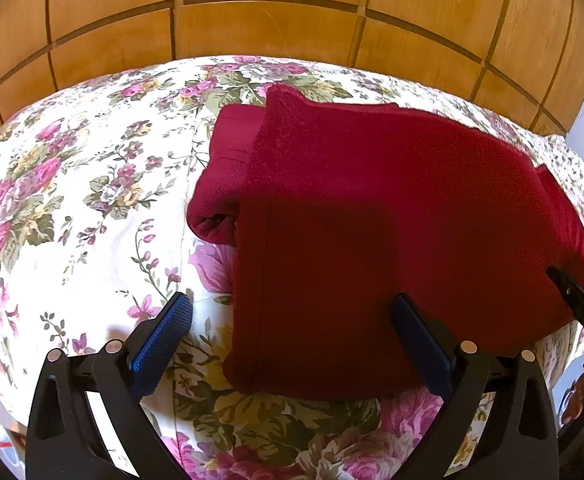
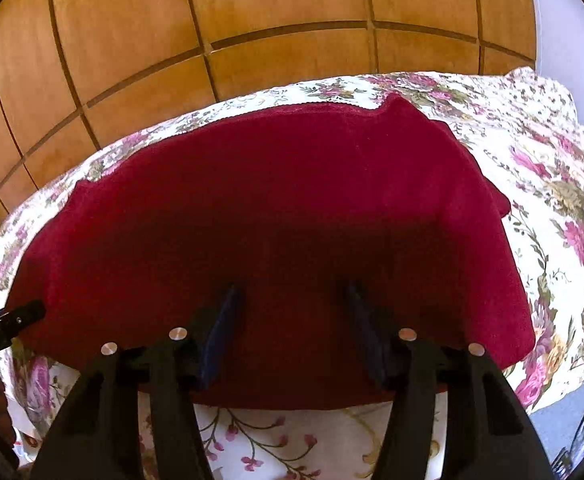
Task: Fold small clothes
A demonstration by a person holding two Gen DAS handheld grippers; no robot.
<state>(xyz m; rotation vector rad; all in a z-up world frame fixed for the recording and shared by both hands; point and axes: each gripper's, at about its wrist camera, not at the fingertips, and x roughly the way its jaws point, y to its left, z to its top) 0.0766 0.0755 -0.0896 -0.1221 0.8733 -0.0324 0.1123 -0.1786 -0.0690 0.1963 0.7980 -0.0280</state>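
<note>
**Item record: red garment, partly folded, on floral bedspread**

Object: one small dark red garment (image 1: 392, 208), knit or fleece, lying flat on a floral bedspread (image 1: 71, 200) in front of wooden panelling (image 1: 271, 20). In the left wrist view it occupies the right-centre of the bed, with its near hem close to the bedspread's front edge.

Condition of fold: a wide upper layer lies over a lower one. At the left side a sleeve or cuff (image 1: 219, 184) projects from under the upper layer, its open end visible. At the far right a small corner also protrudes. The near hem reads straight and reasonably flat. Judged from this, at least one fold is made; the package remains broad and loose at the sides, so tucking the sleeve in and a further fold or two appear to remain.

Left gripper (image 1: 292, 320): jaws spread wide, holding nothing. One blue pad (image 1: 163, 332) sits over bare bedspread, the other over the garment's near-left portion.

Right gripper (image 2: 292, 320): jaws apart, though less widely, nothing held between them, both fingers hanging over the garment's near hem. Whether the tips touch the cloth cannot be told.

Each gripper's tip is visible at the edge of the other's view, placing both along the near hem
</note>
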